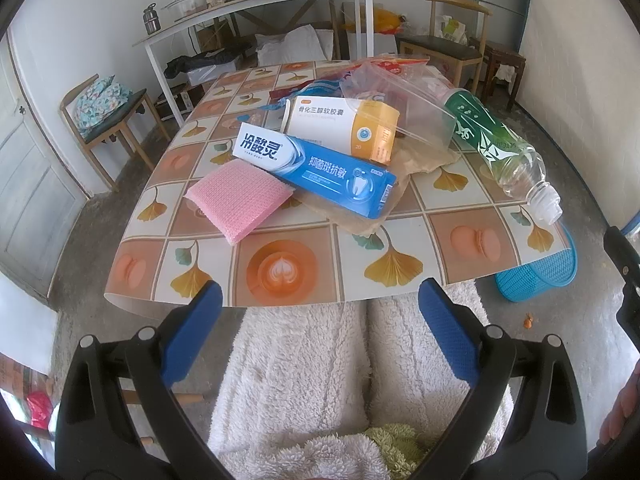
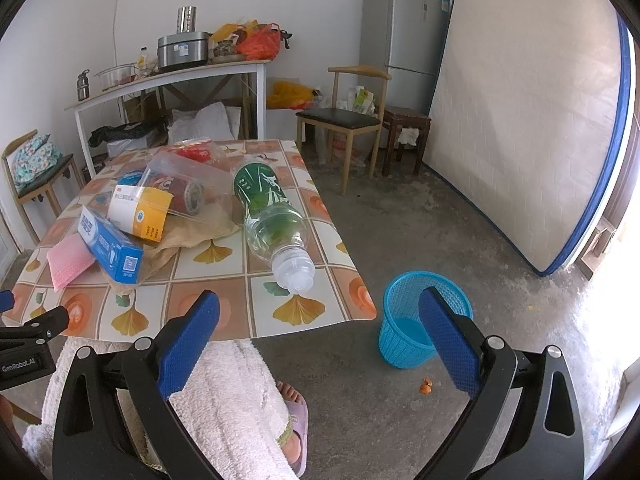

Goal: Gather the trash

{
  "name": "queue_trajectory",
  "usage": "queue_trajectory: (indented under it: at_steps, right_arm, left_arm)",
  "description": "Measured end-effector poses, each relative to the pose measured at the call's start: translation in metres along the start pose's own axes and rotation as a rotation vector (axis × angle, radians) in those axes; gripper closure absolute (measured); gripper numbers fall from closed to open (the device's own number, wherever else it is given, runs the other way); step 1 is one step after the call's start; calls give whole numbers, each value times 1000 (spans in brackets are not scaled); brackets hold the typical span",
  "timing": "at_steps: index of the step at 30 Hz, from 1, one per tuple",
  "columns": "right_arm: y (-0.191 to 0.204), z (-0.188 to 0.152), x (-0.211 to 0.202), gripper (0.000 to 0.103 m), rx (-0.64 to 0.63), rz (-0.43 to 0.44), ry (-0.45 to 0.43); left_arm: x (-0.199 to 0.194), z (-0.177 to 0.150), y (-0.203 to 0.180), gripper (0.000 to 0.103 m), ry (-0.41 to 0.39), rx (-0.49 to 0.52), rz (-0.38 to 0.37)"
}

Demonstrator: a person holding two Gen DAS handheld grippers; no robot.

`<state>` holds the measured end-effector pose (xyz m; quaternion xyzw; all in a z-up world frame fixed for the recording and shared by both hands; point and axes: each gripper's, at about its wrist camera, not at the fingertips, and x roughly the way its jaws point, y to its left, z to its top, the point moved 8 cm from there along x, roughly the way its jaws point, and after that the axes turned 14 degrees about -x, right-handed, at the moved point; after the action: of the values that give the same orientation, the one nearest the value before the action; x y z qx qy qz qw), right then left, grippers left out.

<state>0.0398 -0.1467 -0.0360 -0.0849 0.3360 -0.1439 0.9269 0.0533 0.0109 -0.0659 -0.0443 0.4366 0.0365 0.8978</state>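
A pile of trash lies on the patterned table [image 1: 280,268]: a blue toothpaste box [image 1: 320,164], a white and orange medicine box [image 1: 344,128], a pink sponge [image 1: 240,200], brown paper [image 1: 420,160], a clear plastic container [image 1: 400,100] and a green-labelled plastic bottle [image 1: 496,144]. The bottle [image 2: 272,216] lies on its side at the table's right edge. A blue mesh bin [image 2: 420,320] stands on the floor right of the table. My left gripper [image 1: 320,300] is open and empty over the near table edge. My right gripper [image 2: 320,312] is open and empty, between table corner and bin.
The person's legs in a white fleece robe [image 1: 320,380] are below the grippers. Wooden chairs [image 2: 344,120] stand around the table. A white side table [image 2: 168,76] with pots, a fridge [image 2: 404,24] and a leaning mattress [image 2: 528,112] stand behind. An orange scrap [image 2: 425,388] lies on the floor.
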Motion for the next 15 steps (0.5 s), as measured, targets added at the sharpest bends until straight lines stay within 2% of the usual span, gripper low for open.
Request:
queue_trajectory:
  at_steps: [15]
  right_arm:
    - [1, 0, -1, 6, 0, 0, 1]
  left_arm:
    - [0, 0, 0, 8, 1, 0, -2]
